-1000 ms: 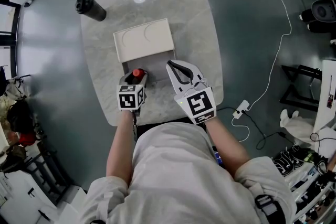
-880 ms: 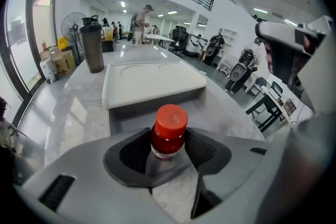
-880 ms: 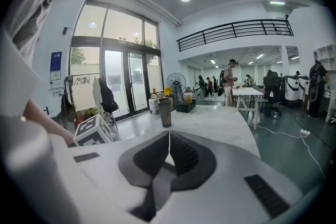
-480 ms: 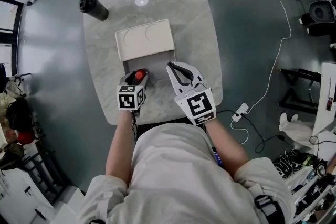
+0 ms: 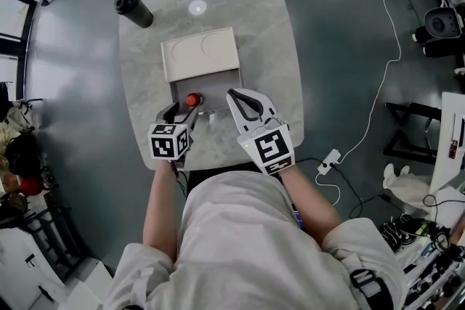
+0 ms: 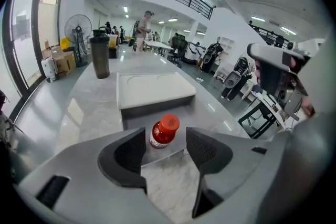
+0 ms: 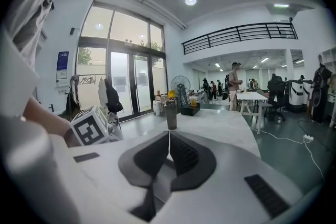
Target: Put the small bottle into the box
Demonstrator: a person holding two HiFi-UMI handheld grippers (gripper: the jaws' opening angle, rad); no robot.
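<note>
Just beyond the spread-apart fingers of the left gripper [image 6: 165,142], on the grey floor at the open end of the box [image 6: 152,91]: small bottle [image 6: 164,132], upright, red cap on top, touched by nothing and seemingly already inside. Probably light and rigid, smooth-walled enough to slip and narrow-based enough to tip at a nudge, so best taken across the body just under the cap, squarely and with a mild squeeze, if taken at all. Off to the side, right gripper [image 7: 169,139] with fingers pressed together on nothing.
</note>
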